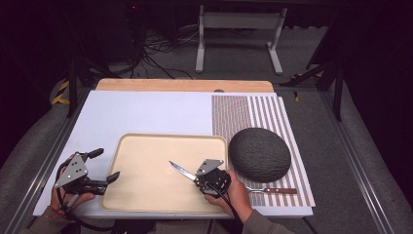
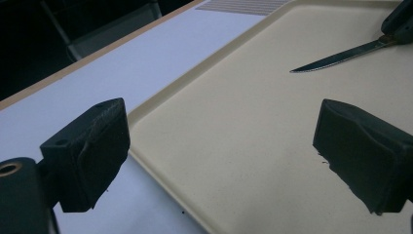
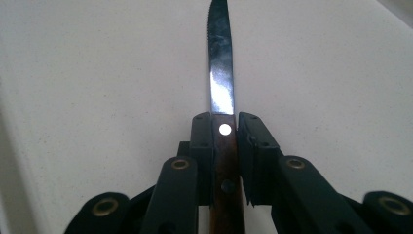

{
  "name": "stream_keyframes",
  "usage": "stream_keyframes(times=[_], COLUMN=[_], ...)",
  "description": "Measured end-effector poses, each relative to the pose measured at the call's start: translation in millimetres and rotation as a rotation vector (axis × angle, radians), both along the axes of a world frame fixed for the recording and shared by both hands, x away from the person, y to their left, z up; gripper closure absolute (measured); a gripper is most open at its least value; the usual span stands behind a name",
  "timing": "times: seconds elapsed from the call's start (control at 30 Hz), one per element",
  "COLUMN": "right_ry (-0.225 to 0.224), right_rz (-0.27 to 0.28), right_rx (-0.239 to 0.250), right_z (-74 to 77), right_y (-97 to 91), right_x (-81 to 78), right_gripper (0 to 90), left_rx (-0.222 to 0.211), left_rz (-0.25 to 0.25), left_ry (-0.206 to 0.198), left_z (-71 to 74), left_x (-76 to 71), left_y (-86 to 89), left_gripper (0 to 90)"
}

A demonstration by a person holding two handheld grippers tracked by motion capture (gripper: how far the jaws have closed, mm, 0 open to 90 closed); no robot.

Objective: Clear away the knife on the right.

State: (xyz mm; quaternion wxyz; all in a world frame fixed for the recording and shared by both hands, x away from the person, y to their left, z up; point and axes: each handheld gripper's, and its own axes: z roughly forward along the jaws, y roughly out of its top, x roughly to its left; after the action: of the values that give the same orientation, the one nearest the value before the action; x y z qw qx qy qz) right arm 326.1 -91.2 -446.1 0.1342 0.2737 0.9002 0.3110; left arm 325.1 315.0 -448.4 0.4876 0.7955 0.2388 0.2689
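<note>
Right gripper view has the right gripper [image 3: 225, 146] pinching the steak knife [image 3: 221, 83] by its wooden handle, blade over the beige tray [image 3: 97, 73], so lowering it flat and level seems wise while the left gripper [image 2: 221, 146], jaws spread, idles at the tray's edge.

The room is dim, its far side almost black. Grey carpet [image 1: 311, 44] covers the floor, with what look like tangled cables [image 1: 156, 51] lying beside a white metal frame [image 1: 238, 29] behind the desk [image 1: 146, 109].
</note>
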Motion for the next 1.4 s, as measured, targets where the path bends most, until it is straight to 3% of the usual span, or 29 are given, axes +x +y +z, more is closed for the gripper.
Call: stream_keyframes(times=[0.07, 0.13, 0.23, 0.3, 0.37, 0.6, 1.4], right_ry=[0.001, 0.001, -0.021, -0.058, -0.089, -0.074, -0.067], right_rz=[0.005, 0.002, 0.021, 0.042, 0.078, 0.21, 0.107], right_rx=[0.001, 0.003, 0.024, 0.039, 0.035, -0.038, -0.042], right_z=[-0.1, -0.1, 3.7, 8.3, 10.4, 0.2, -1.2], right_y=[-0.4, -0.9, -1.3, -0.2, 3.2, 22.2, -1.2], right_x=[-0.4, 0.1, 0.6, 1.9, 4.5, 4.9, 4.4], right_gripper=[75.7, 67.8, 67.5, 72.7, 88.1, 90.0, 90.0], left_rx=[-0.001, 0.0, -0.001, 0.002, 0.001, 0.015, 0.018], left_rz=[0.001, 0.0, -0.001, -0.001, -0.003, -0.005, -0.006], left_ry=[-0.001, 0.0, 0.001, 0.002, 0.004, 0.005, 0.01], left_z=[0.0, 0.0, -0.2, -0.4, -0.5, -1.4, -0.9], left_x=[0.0, 0.1, 0.4, 0.7, 0.9, 1.5, 0.6], left_y=[0.0, 0.0, 0.0, -0.4, -0.5, -2.5, -2.0], left_gripper=[7.3, 7.3, 7.3, 7.3, 7.4, 7.4, 7.4])
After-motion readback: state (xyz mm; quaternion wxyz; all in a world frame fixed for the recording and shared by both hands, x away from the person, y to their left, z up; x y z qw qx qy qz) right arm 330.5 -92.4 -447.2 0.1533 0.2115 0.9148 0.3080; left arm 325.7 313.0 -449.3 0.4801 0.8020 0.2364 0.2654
